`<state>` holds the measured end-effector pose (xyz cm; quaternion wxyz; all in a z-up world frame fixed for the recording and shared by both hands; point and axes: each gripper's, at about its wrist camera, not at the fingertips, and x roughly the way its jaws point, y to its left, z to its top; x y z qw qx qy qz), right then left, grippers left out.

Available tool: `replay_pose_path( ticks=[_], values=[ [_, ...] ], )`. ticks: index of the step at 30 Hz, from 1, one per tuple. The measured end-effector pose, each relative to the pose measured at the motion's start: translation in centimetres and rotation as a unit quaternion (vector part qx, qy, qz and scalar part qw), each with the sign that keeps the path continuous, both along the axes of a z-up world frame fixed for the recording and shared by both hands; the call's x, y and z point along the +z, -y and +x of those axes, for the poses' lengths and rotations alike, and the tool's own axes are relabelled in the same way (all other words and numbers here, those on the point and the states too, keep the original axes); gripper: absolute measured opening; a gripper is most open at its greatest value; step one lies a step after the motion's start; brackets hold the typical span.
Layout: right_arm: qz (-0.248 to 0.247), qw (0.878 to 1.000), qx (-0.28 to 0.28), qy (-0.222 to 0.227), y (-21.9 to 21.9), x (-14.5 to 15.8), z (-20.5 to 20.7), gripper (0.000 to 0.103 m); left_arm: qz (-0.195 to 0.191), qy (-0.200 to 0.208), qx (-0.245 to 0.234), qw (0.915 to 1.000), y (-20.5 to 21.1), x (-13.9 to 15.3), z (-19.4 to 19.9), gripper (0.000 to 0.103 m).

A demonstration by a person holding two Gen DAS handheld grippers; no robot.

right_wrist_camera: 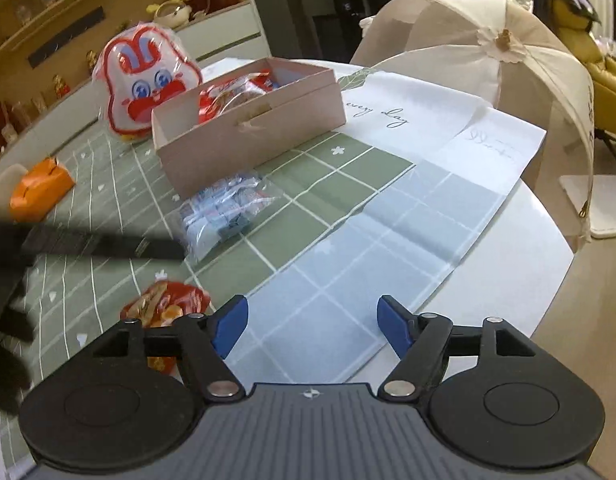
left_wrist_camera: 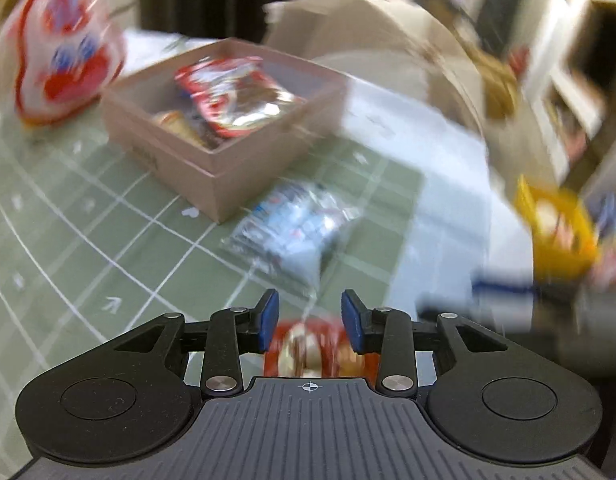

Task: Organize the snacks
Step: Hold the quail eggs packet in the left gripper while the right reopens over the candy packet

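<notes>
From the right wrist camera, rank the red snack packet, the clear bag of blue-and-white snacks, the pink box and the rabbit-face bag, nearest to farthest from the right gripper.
From the right gripper:
1. Red snack packet, just left of the fingers.
2. Clear bag, ahead and left, on the green mat.
3. Pink box, behind the clear bag.
4. Rabbit-face bag, far left, beyond the box.

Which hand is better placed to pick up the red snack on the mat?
Left. Its open tool hangs right over the red snack. The right tool, also open, is over bare mat.

Open cloth (right_wrist_camera: 392, 216) right of pink box (right_wrist_camera: 251, 128); blue-white packet (right_wrist_camera: 223, 212) just before it.
</notes>
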<state>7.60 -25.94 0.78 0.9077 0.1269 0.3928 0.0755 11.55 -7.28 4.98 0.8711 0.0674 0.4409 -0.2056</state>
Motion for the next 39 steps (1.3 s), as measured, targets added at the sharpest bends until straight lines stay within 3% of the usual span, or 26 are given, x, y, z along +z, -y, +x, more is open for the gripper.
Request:
replay_pose_path(
  ticks=[3,6,9,15,20,22,29,33,36,39],
  values=[
    [0.001,1.0,-0.012,0.015,0.1,-0.3,0.4,0.077,0.065,0.01,-0.044,0.9968,1.3,-0.7,-2.4,0.041],
    [-0.014,0.999,-0.022,0.025,-0.1,-0.5,0.9,0.078,0.085,0.036,-0.058,0.994,1.8,-1.1,-3.1,0.041],
    [-0.028,0.999,-0.024,0.032,-0.2,-0.7,1.1,0.079,0.068,0.017,-0.065,0.9954,1.9,-1.4,-2.7,0.043],
    [-0.046,0.998,-0.016,0.036,-0.9,-1.0,1.1,0.086,0.052,0.006,-0.089,0.9946,2.7,-1.8,-3.1,0.069],
    [-0.051,0.998,-0.019,0.037,-1.8,-1.2,1.5,0.099,0.031,0.025,-0.066,0.997,1.0,-1.7,-3.8,0.063],
    [-0.061,0.997,-0.02,0.038,-2.2,-1.3,1.5,0.099,0.045,0.042,-0.041,0.9973,0.2,-1.6,-4.1,0.063],
    [-0.047,0.998,-0.017,0.031,-1.8,-1.2,1.8,0.101,0.013,-0.021,-0.03,0.9992,0.4,-3.1,-2.2,0.073],
    [-0.026,0.999,-0.013,0.03,-1.1,-1.1,1.8,0.103,0.04,-0.004,-0.053,0.9978,1.4,-3.4,-2.4,0.076],
    [-0.016,1.0,-0.021,0.004,-0.9,-0.6,2.7,0.103,0.018,-0.008,-0.053,0.9984,0.4,-3.3,-2.5,0.074],
    [0.001,1.0,0.0,-0.015,-1.3,-0.2,4.1,0.102,0.002,-0.011,-0.023,0.9997,-1.9,-3.1,-2.6,0.074]
  ],
)
